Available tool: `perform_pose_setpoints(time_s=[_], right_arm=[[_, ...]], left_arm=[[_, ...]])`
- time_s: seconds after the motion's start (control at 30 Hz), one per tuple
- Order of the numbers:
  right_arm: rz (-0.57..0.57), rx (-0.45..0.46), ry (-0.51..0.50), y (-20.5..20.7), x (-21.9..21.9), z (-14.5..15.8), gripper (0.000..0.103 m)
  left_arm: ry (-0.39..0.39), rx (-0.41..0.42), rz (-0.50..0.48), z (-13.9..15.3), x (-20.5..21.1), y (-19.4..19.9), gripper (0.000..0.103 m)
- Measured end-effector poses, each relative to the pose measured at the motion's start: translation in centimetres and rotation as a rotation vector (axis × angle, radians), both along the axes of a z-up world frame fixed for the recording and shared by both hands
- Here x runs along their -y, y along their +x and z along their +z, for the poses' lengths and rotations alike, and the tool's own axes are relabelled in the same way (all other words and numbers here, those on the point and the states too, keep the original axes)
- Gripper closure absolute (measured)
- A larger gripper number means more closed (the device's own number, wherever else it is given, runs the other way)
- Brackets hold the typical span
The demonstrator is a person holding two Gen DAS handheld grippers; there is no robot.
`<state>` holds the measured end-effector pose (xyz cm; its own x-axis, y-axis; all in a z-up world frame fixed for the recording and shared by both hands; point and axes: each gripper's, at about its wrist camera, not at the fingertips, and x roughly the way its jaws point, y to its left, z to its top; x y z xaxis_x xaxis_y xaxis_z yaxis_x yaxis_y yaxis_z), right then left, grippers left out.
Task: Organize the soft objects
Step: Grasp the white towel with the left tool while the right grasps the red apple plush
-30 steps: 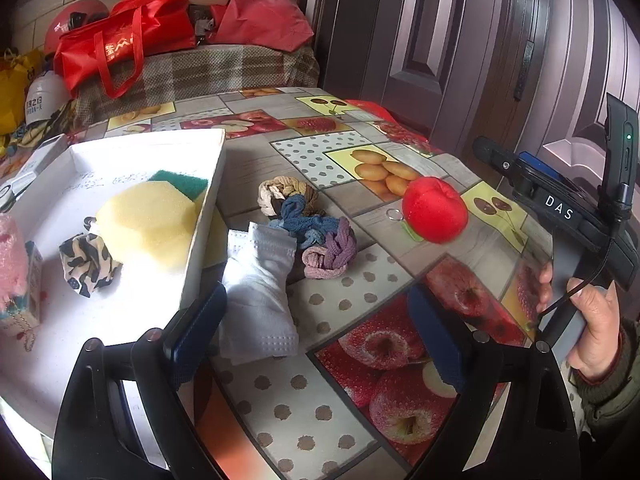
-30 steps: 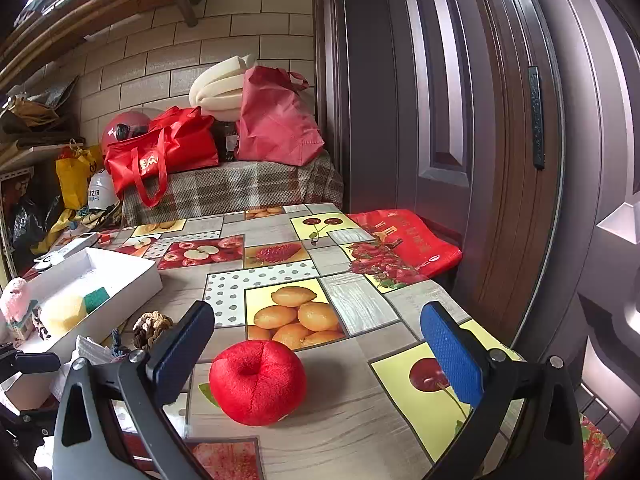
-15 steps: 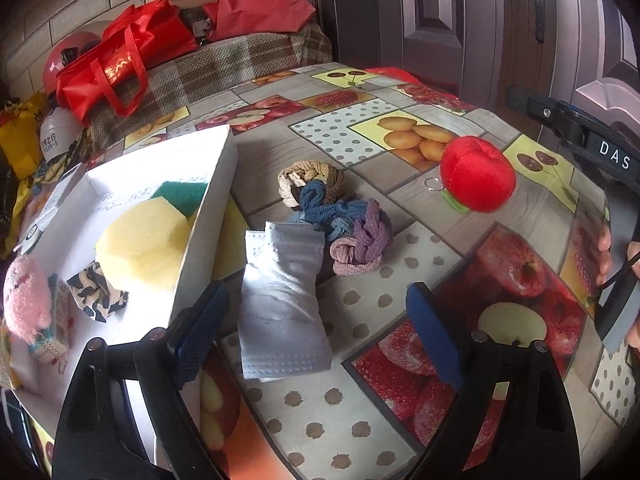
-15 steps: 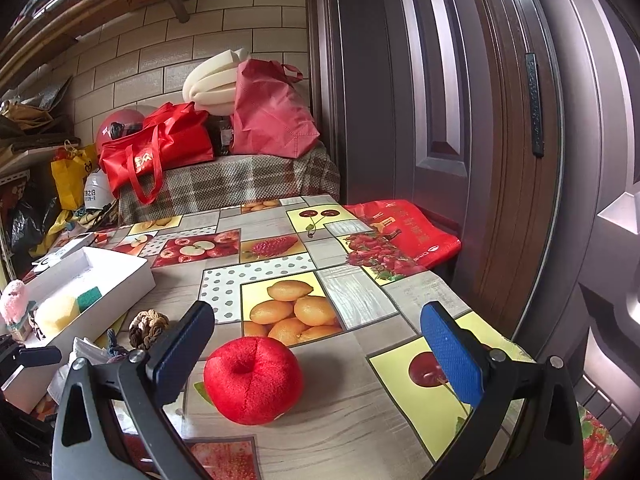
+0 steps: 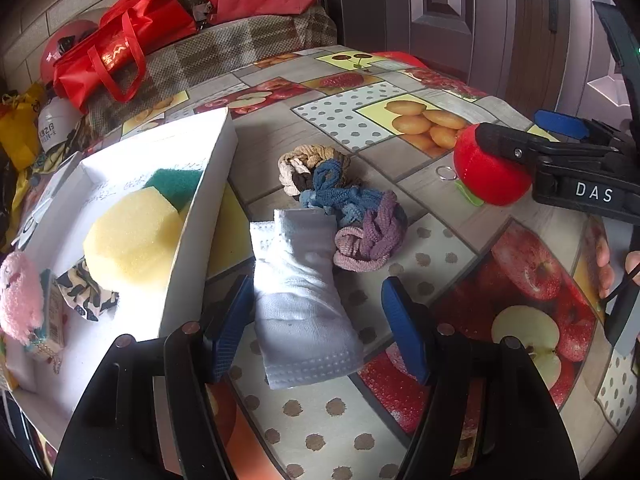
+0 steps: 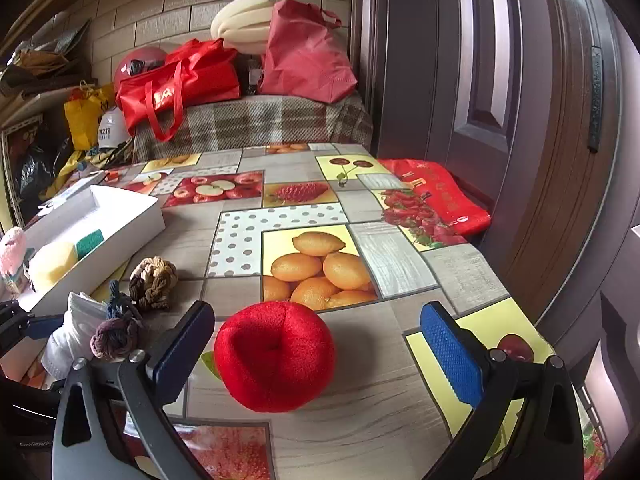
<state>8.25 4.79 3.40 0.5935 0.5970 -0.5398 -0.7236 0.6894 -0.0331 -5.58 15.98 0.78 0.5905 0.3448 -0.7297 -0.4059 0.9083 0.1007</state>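
Note:
My left gripper (image 5: 320, 328) is open, its blue pads on either side of a white sock (image 5: 300, 288) lying on the fruit-print tablecloth. Beyond the sock lie three braided hair ties: beige (image 5: 308, 164), blue (image 5: 340, 196) and purple (image 5: 368, 240). My right gripper (image 6: 324, 354) is open, with a red plush apple (image 6: 276, 354) between its pads; the apple also shows in the left wrist view (image 5: 488, 180). A white box (image 5: 200, 216) at the left holds a yellow sponge (image 5: 132, 236), a green sponge (image 5: 176, 182), a patterned scrunchie (image 5: 86, 292) and a pink plush (image 5: 18, 296).
Red bags (image 6: 180, 80) and a pink bag (image 6: 304, 52) sit on a plaid-covered bench (image 6: 256, 124) behind the table. A dark door (image 6: 520, 100) stands to the right. A red bag (image 6: 436, 196) lies at the table's right edge.
My left gripper has moved forward and lower, so the sock now lies between its pads. My right gripper has closed in on the red apple. Both stay open.

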Motion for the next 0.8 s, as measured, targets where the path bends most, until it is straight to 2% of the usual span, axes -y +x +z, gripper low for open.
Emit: perform_pose_setpoints(time_s=[0.1,0.17,0.23,0.33,0.53,0.67,0.8], right_arm=[[0.04,-0.084,-0.104,0.9,-1.8,-1.4,0.0],[0.064,-0.128,-0.152,1.2,-2.6,-2.3,0.004],[0.083,-0.16,-0.171,1.4,-2.9,-2.9,0.048],[0.092,-0.169,-0.145,1.3,-2.3,-2.7,0.048],[0.055,-0.055,-0.017,-0.1,0.0,-0.6,0.048],[0.05,0.023,0.073,-1.0,1.3,0.7,0.048],[0.04,0.07,0.136,-1.5,2.2,1.4,0.048]], left_arm=[[0.002,-0.005,-0.001,-0.1,0.1,0.1,0.037],[0.007,-0.001,0.006,0.0,-0.1,0.0,0.044],[-0.001,0.025,0.002,0.2,-0.1,-0.4,0.061],[-0.012,0.073,-0.02,0.7,0.1,-1.0,0.066],[0.07,0.122,-0.069,1.7,2.0,-1.6,0.066],[0.141,0.215,-0.096,2.9,3.3,-3.2,0.066],[0.174,0.35,-0.053,4.2,3.3,-5.7,0.066]])
